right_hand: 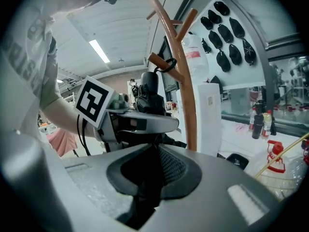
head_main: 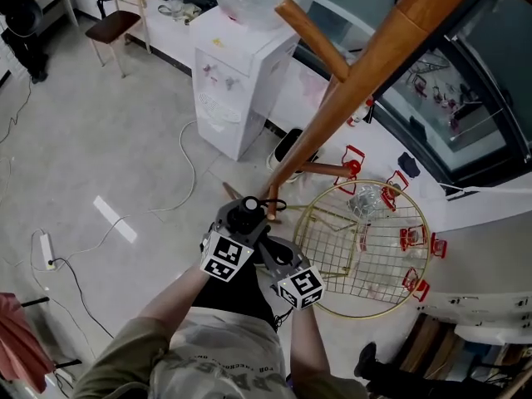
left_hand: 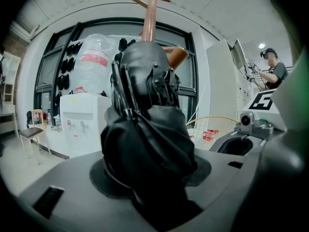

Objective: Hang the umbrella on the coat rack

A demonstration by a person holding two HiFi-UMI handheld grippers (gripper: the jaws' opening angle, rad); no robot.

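Black folded fabric fills the left gripper view: the umbrella point(left_hand: 145, 129) stands upright between the jaws of the left gripper point(left_hand: 149, 175), which are clamped on its bunched lower part. The right gripper point(right_hand: 154, 173) sits just beside it with its jaws almost together. Something thin and dark shows in the slit, but I cannot tell whether it is pinched.

The umbrella is low down, close to the foot of the wooden coat rack point(head_main: 366, 81). Its top is just under a short low peg point(right_hand: 157, 61). In the right gripper view the thin strap point(right_hand: 169, 64) curls at that peg's tip. Whether it is fully over the peg or only against it I cannot tell.

The step in hand looks like seating the strap on the peg. To do it well:

1. Keep the left grip firm and the umbrella upright, so that the strap stays open above it.
2. Push the loop along the peg towards the pole, well past the tip. The peg slopes upward, so a loop left at the end could slip off.
3. Lower the umbrella until the strap takes the weight, and only then part the left jaws.
4. Keep the right gripper near the strap, ready to nudge it.

Risks: the strap may twist shut, or a gripper may knock the peg.
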